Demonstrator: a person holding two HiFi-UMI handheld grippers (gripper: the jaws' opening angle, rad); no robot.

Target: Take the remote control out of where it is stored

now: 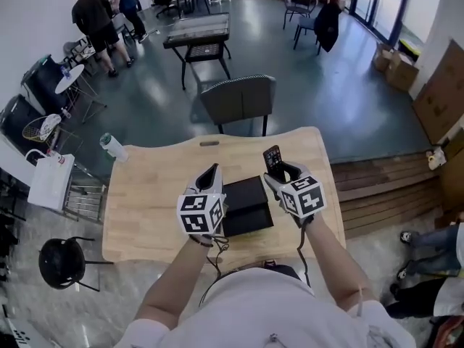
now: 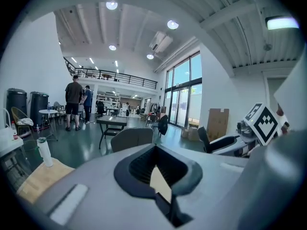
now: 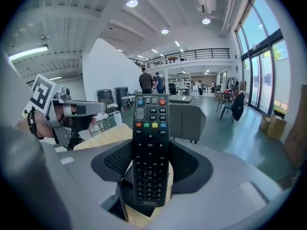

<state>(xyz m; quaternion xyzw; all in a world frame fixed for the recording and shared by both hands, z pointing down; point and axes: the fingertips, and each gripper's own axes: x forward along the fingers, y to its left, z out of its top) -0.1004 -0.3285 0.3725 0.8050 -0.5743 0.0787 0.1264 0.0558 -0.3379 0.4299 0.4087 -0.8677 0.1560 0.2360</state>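
My right gripper [image 1: 279, 170] [image 3: 150, 169] is shut on a black remote control [image 1: 272, 156] [image 3: 150, 150]. The remote stands upright between its pads, buttons facing the camera, lifted above the wooden table [image 1: 145, 194]. A black box [image 1: 245, 205] lies in the middle of the table, between my two grippers and just below the remote. My left gripper [image 1: 211, 171] [image 2: 154, 170] sits at the box's left edge with its jaws together and nothing in them. In the right gripper view, the left gripper [image 3: 53, 107] shows at the left.
A grey chair [image 1: 239, 100] stands behind the table's far edge. A clear bottle [image 1: 112, 146] [image 2: 44, 151] is at the far left corner. A white bag [image 1: 51, 181] and black stool [image 1: 61, 261] are left of the table, wooden planks [image 1: 377, 187] right. People [image 1: 94, 20] stand far back.
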